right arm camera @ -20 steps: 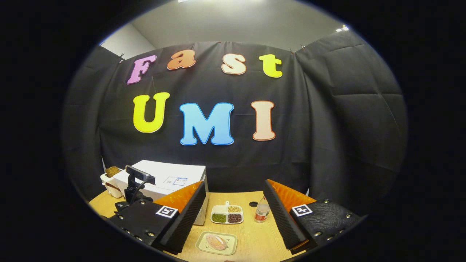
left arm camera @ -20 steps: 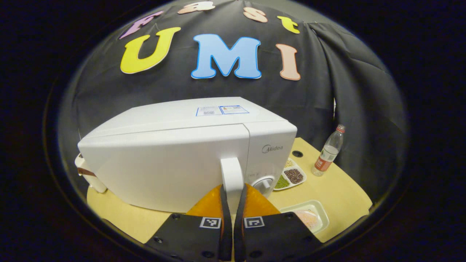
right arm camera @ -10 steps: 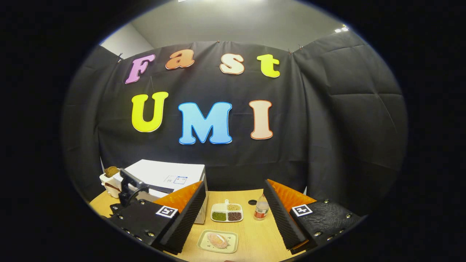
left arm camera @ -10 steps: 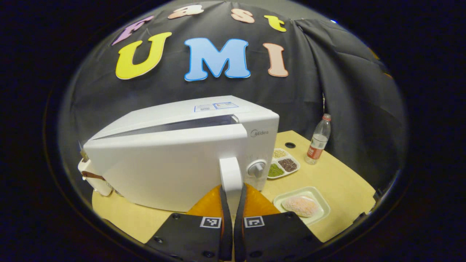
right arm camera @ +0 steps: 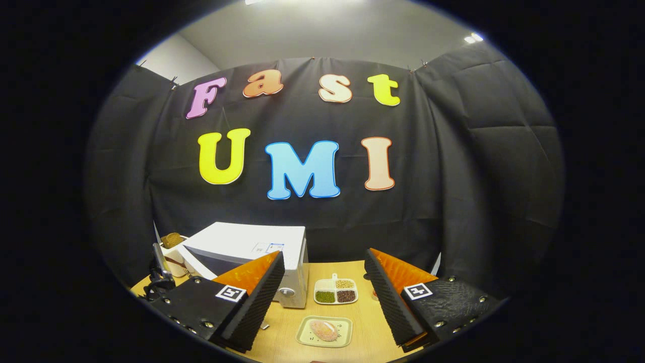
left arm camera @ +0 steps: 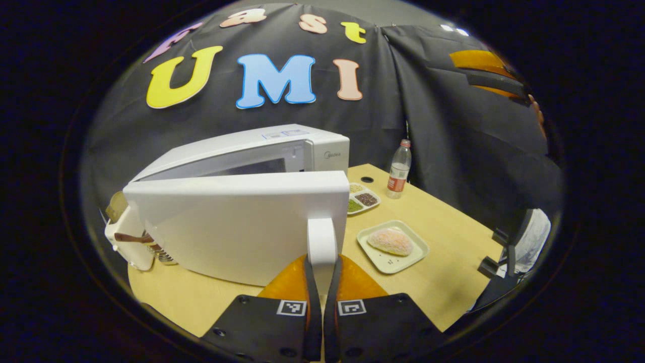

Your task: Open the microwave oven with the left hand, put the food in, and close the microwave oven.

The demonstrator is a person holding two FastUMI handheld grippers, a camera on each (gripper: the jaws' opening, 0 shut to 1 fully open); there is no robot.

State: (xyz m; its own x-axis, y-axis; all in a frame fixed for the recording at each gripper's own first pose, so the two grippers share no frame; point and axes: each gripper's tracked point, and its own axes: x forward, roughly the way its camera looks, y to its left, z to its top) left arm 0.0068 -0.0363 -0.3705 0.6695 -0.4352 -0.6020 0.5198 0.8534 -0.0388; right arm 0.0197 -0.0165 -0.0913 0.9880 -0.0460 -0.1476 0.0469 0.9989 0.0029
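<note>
Door handle [left arm camera: 321, 241] sat pinched in the left gripper [left arm camera: 321, 282], holding the microwave [left arm camera: 282, 151] ajar; right gripper [right arm camera: 322, 297] hung wide, empty, ready for food [right arm camera: 324, 330].

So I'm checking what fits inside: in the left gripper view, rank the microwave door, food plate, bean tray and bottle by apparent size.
1. Microwave door, nearest the camera, which exaggerates it.
2. Food plate.
3. Bean tray and bottle: similar, farther back, so unsure.
</note>
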